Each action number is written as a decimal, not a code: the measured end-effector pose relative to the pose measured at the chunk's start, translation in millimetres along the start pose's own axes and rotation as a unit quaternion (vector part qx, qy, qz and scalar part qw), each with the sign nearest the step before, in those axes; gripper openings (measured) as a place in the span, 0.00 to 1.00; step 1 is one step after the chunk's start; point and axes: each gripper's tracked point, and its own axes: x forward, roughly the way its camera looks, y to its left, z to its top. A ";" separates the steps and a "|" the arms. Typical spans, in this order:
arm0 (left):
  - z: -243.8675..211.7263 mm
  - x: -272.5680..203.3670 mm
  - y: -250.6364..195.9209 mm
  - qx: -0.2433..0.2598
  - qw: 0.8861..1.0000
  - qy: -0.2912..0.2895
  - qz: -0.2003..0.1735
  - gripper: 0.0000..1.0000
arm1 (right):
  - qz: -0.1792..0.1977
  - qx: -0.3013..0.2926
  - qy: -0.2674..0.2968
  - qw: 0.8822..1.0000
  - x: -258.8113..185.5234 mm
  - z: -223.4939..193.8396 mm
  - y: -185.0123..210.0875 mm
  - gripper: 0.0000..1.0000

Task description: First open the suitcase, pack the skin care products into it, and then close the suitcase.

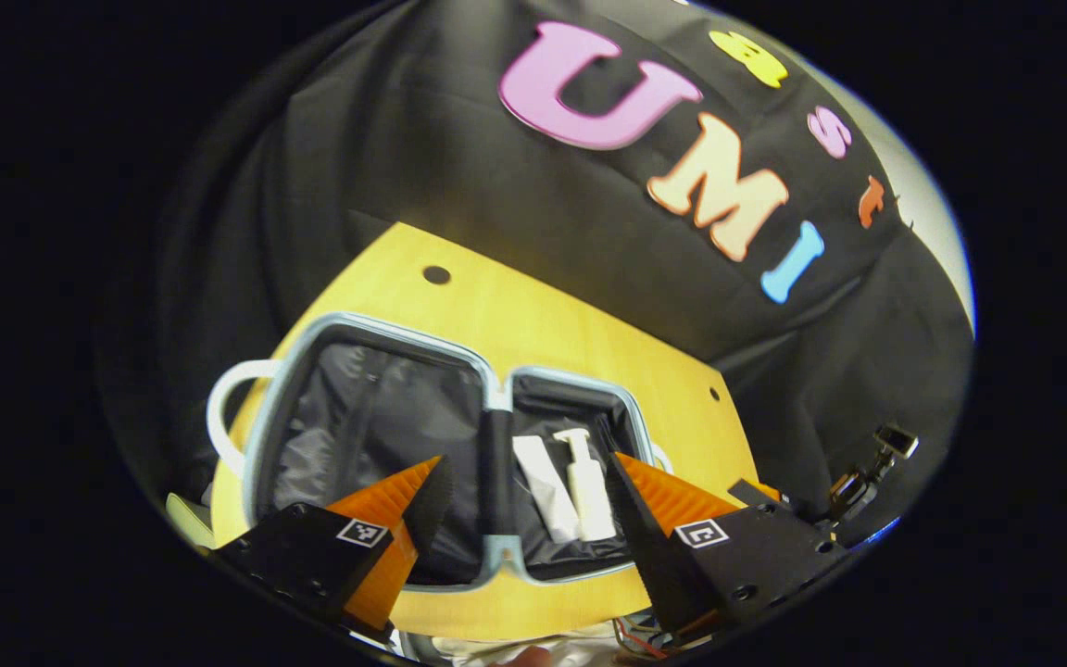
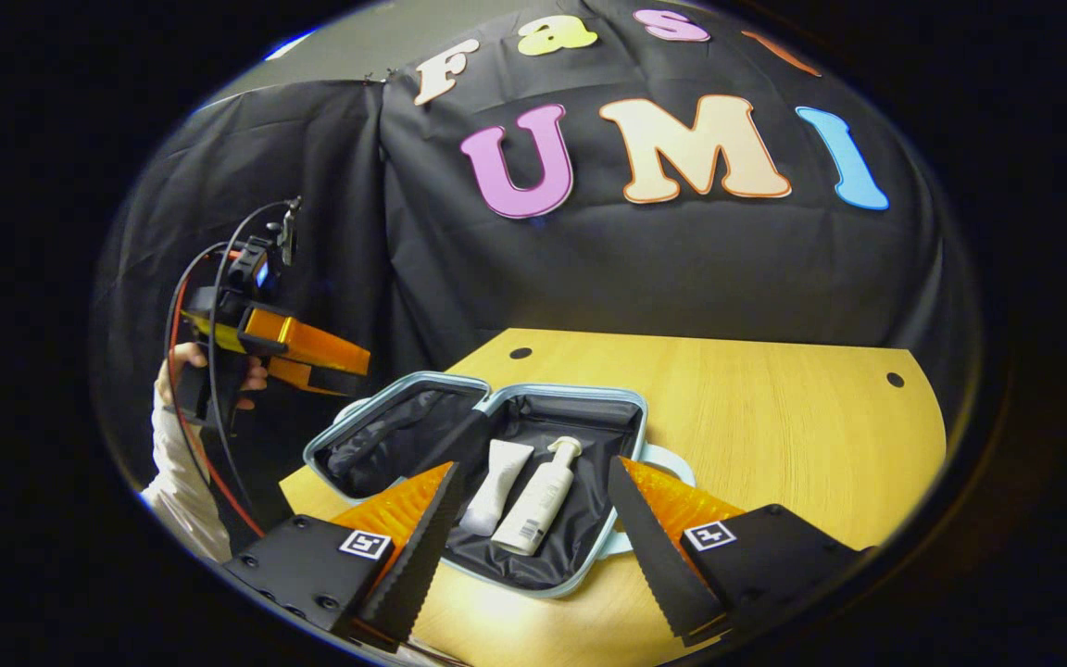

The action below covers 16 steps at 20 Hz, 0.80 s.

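Note:
A pale blue suitcase (image 1: 376, 329) lies fully open on the yellow wooden table (image 1: 552, 315), its dark lining showing in both halves. In its right half rest a white tube (image 1: 545, 486) and a white pump bottle (image 1: 587, 486). The same suitcase (image 2: 496, 400) in the right gripper view holds the tube (image 2: 496, 486) and the pump bottle (image 2: 538, 505) side by side. My left gripper (image 1: 530, 486) hovers open above the case, nothing between its fingers. My right gripper (image 2: 533, 514) is open too, in front of the case. The left gripper (image 2: 311, 357) is seen raised at the left, held by a hand (image 2: 183, 357).
The tabletop (image 2: 774, 417) stretches bare to the right of the case, with small holes near its far edge. Black cloth walls close the booth behind. A white sleeve (image 2: 177, 482) shows at the left. The case's white handle (image 1: 219, 408) sticks out left.

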 end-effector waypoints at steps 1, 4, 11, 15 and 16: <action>6.2 -11.4 25.3 -0.003 1.000 -0.015 0.012 0.96 | 0.007 -0.001 -0.014 1.000 -8.1 1.7 0.8 0.98; 9.4 -40.9 94.8 -0.027 0.998 -0.040 0.036 0.96 | -0.003 -0.022 -0.067 0.998 -30.6 6.8 -10.2 0.98; -10.5 -46.6 218.9 -0.080 0.992 -0.074 0.056 0.96 | -0.080 -0.069 -0.176 0.979 -72.1 -7.6 -34.8 0.98; -13.7 -17.7 242.1 -0.104 0.990 -0.092 0.016 0.95 | -0.118 -0.059 -0.221 0.966 -111.3 -4.5 -32.7 0.98; -16.4 -9.0 246.3 -0.110 0.989 -0.093 0.008 0.96 | -0.127 -0.057 -0.225 0.964 -116.6 -6.7 -31.8 0.98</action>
